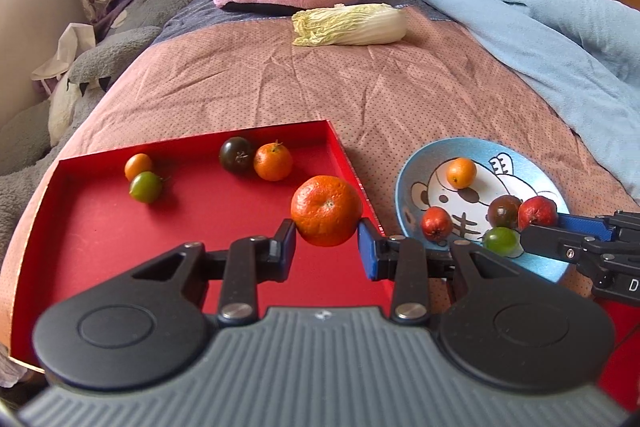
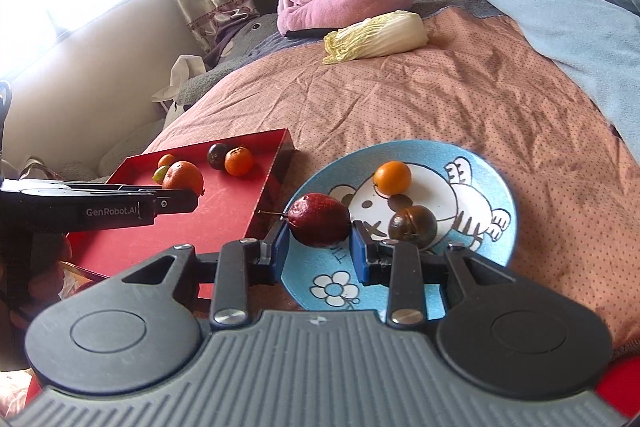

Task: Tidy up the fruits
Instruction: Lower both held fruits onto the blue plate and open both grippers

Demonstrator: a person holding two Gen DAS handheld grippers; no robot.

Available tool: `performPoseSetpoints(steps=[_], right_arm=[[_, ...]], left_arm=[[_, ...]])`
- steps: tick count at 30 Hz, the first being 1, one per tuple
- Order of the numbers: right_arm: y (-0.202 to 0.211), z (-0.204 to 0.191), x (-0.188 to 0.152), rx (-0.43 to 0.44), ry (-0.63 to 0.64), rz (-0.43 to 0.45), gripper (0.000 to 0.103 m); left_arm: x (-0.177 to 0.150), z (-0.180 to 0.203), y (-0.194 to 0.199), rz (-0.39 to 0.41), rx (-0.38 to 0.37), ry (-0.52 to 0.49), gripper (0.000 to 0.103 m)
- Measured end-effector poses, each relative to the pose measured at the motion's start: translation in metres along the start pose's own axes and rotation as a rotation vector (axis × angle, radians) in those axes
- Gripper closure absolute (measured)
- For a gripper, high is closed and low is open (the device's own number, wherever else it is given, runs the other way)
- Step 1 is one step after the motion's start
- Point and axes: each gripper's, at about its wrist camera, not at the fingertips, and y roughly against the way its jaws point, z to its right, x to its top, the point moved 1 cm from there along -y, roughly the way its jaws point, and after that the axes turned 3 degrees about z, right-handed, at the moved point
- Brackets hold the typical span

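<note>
The left gripper [image 1: 327, 235] clamps an orange [image 1: 326, 209] above the red tray [image 1: 120, 247]. The right gripper [image 2: 319, 241] clamps a red fruit [image 2: 319, 219] above the blue plate [image 2: 496, 227], likely sorting by kind.

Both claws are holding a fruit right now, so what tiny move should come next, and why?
Probably lower the left gripper a little toward the red cardboard tray floor and only then open. Its jaws clamp the large round orange mandarin over the tray's right side, while the right gripper holds a dark red fruit above the blue cartoon plate.
</note>
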Motion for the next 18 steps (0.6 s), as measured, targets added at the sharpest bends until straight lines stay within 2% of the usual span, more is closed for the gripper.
performPoseSetpoints(steps=[8, 18], right_arm=[[0.011, 0.027, -0.013, -0.059, -0.041, -0.008, 0.065], [0.012, 0.037, -0.025, -0.073, -0.048, -0.028, 0.065]], left_arm=[[0.003, 0.041, -0.013, -0.019, -0.062, -0.06, 0.066], [0.011, 0.092, -0.043, -0.044, -0.131, -0.117, 0.066]])
